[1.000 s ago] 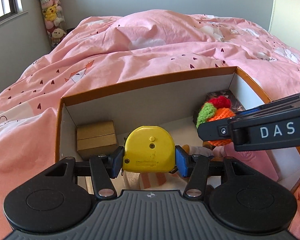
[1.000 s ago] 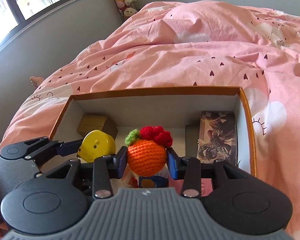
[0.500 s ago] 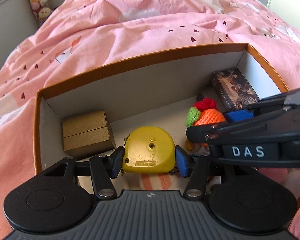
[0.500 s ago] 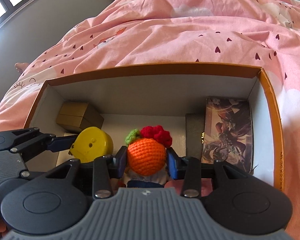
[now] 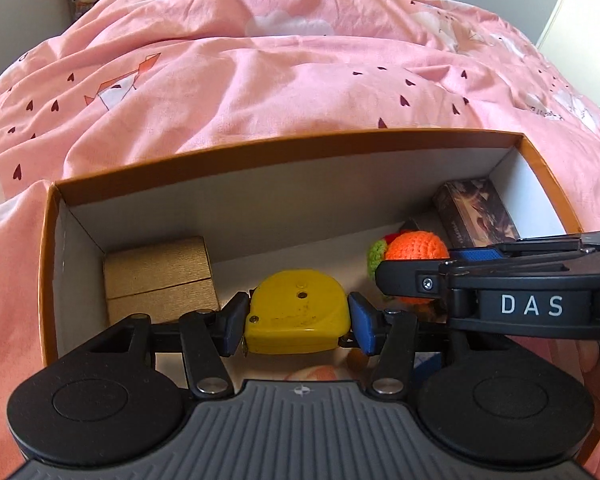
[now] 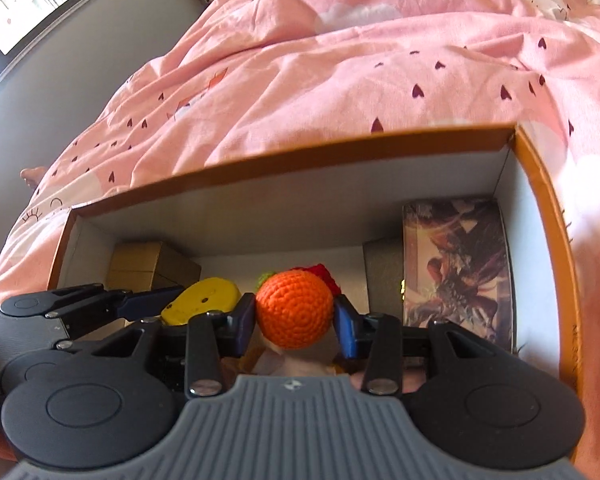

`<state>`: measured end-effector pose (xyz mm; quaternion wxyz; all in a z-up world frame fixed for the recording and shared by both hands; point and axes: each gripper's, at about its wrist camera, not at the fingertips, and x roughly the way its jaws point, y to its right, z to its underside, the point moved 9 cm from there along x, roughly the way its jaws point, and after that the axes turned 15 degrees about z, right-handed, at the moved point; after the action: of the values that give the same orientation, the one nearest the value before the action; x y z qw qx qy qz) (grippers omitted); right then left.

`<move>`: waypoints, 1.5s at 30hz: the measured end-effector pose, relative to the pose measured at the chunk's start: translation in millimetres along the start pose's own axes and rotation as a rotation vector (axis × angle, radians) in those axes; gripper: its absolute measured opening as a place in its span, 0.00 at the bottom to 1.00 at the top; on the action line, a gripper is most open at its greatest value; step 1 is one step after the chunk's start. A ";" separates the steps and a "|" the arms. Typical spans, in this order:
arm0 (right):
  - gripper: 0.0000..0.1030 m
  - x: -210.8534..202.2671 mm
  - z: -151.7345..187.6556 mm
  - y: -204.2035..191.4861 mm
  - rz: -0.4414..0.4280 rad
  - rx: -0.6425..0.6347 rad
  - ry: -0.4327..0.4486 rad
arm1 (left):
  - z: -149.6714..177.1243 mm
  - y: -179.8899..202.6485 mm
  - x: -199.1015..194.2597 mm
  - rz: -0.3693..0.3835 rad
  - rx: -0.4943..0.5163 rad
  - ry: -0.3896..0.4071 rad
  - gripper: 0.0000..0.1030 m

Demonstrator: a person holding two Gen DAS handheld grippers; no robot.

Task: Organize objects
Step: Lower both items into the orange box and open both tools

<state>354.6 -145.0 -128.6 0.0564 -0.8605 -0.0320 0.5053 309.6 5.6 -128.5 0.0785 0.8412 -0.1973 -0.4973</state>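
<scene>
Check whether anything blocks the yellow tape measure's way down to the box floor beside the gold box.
Nothing visible does. The left gripper is shut on the yellow tape measure inside the orange box; the floor ahead toward the gold box looks bare. Directly beneath the tape measure is hidden.

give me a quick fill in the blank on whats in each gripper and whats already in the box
1. The left gripper is shut on a ____ tape measure.
2. The right gripper is shut on a crocheted ball whose main colour is ____.
3. The gold box sits in the far ____ corner of the cardboard box, seen from the left wrist.
4. The cardboard box rests on a ____ duvet printed with small hearts.

Missing words: yellow; orange; left; pink
</scene>
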 end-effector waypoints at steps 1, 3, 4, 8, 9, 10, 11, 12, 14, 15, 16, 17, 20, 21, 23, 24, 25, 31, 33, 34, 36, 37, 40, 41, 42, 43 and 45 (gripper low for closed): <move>0.43 0.9 -2.2 -0.5 0.006 -0.003 0.002 | -0.4 0.5 3.2 -0.011 0.011 -0.014 0.59; 0.43 7.9 -2.2 -1.6 0.011 -0.011 -0.024 | 2.9 0.1 12.0 -0.031 0.016 -0.065 0.59; 0.43 11.0 -0.8 -2.5 0.007 -0.014 -0.035 | 4.4 0.0 14.7 -0.030 0.010 -0.076 0.59; 0.44 16.2 6.0 -1.2 0.002 -0.011 -0.054 | 11.2 -1.7 21.1 -0.006 -0.021 -0.107 0.59; 0.44 16.6 6.6 -0.3 0.003 -0.006 -0.056 | 11.7 -2.0 21.3 -0.009 -0.023 -0.108 0.59; 0.44 16.3 7.2 0.6 0.005 -0.005 -0.057 | 12.0 -2.0 21.3 -0.011 -0.025 -0.107 0.59; 0.45 15.7 7.3 1.0 0.006 -0.003 -0.057 | 11.6 -1.7 20.7 -0.014 -0.027 -0.104 0.60; 0.45 13.8 7.4 1.3 0.008 -0.003 -0.055 | 11.0 -1.8 19.7 -0.013 -0.030 -0.096 0.61; 0.49 8.3 6.2 1.7 0.010 -0.002 -0.042 | 10.1 -2.8 15.1 -0.011 -0.043 -0.072 0.61; 0.51 4.7 5.3 1.8 0.013 -0.002 -0.031 | 9.6 -3.3 12.3 -0.013 -0.045 -0.057 0.62; 0.52 -0.5 4.1 2.3 0.017 -0.004 -0.017 | 9.2 -3.5 9.2 -0.018 -0.042 -0.045 0.62; 0.52 -4.1 3.6 2.3 0.020 -0.008 -0.007 | 9.2 -3.4 5.6 -0.024 -0.040 -0.035 0.62; 0.53 -16.0 3.1 2.8 0.023 -0.009 0.018 | 7.3 0.9 -5.3 -0.036 -0.041 -0.002 0.62; 0.53 -19.9 3.3 2.6 0.021 -0.008 0.024 | 7.1 3.3 -10.0 -0.046 -0.037 0.012 0.62; 0.54 -29.5 4.2 2.1 0.018 -0.009 0.042 | 7.2 8.1 -20.9 -0.070 -0.024 0.048 0.62; 0.56 -35.8 4.8 1.3 0.022 -0.014 0.058 | 7.8 10.9 -26.5 -0.083 -0.019 0.065 0.62; 0.58 -42.3 5.5 0.8 0.028 -0.022 0.077 | 9.0 13.8 -32.7 -0.099 -0.015 0.078 0.62; 0.67 -88.7 12.9 -1.3 0.059 -0.089 0.211 | 12.5 32.0 -76.3 -0.191 0.006 0.160 0.64; 0.70 -106.2 15.3 -1.9 0.058 -0.096 0.254 | 14.0 39.5 -93.4 -0.206 0.024 0.189 0.67; 0.71 -115.2 16.9 -2.7 0.054 -0.098 0.274 | 15.5 44.4 -102.9 -0.213 0.032 0.204 0.68; 0.73 -133.9 20.7 -3.8 0.048 -0.101 0.315 | 18.2 54.2 -120.4 -0.218 0.050 0.234 0.71; 0.74 -142.5 22.8 -4.0 0.047 -0.103 0.334 | 20.1 59.4 -129.0 -0.217 0.060 0.250 0.73; 0.78 -172.9 32.9 -6.3 0.049 -0.108 0.402 | 27.7 72.6 -151.9 -0.213 0.082 0.297 0.74; 0.78 -181.1 36.3 -6.5 0.048 -0.109 0.421 | 31.0 77.3 -158.0 -0.210 0.092 0.312 0.74; 0.79 -190.6 41.3 -7.5 0.047 -0.113 0.441 | 34.6 81.5 -163.9 -0.206 0.102 0.323 0.75; 0.79 -199.0 45.9 -7.8 0.050 -0.117 0.459 | 38.7 85.4 -169.8 -0.202 0.111 0.335 0.75; 0.81 -214.5 55.8 -7.4 0.055 -0.120 0.498 | 47.1 92.4 -180.8 -0.200 0.123 0.365 0.81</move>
<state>201.4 -158.0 31.2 -0.0025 -0.9608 -0.0238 0.2762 168.0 -1.3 24.3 0.0118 0.9359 -0.1254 -0.3289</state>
